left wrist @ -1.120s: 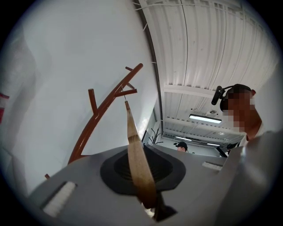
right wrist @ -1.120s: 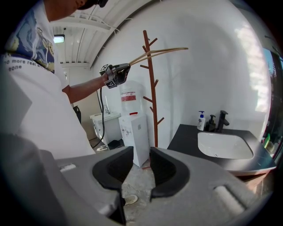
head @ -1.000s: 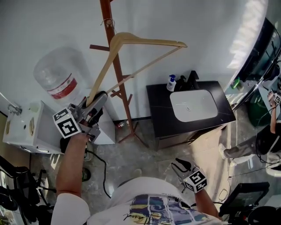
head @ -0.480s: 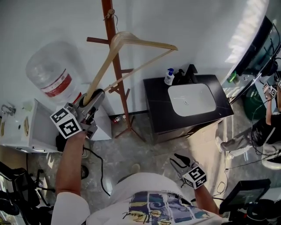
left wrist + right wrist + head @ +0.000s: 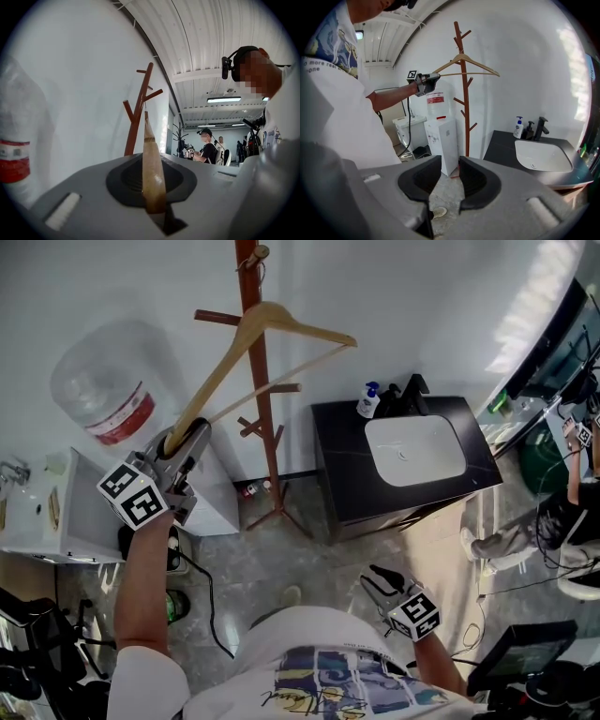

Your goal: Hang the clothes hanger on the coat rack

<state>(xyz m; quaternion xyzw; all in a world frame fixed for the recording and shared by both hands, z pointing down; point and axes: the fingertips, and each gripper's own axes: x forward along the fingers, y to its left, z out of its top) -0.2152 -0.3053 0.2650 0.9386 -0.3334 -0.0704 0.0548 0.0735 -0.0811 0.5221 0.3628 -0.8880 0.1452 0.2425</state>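
Coat rack [image 5: 266, 427] stands ahead of the L gripper [image 5: 187, 439], its pole rising well above the jaws' line w/ pegs branching off both sides. Hanger [image 5: 220, 371] – wooden – runs up on a slant from the L jaws. Its apex sits right at the pole near the upper pegs, well beyond the tips. L jaws are clamped on the end of one hanger arm, pads pressing the wood from both sides. R gripper [image 5: 377, 579] hangs low, well back from the rack & well apart from the hanger, jaws a little apart w/ nothing between them.

Progress, as I judge it: pickup & carry are done, and the hanger is up at the rack — approx. the last stage. The hook itself is too small to make out in any view, so I can't tell if it's over a peg or just beside the pole. Left to do:
- seat the hook on a peg
- check it bears the weight
- let the L jaws go & draw back

R gripper looks to have no job here.
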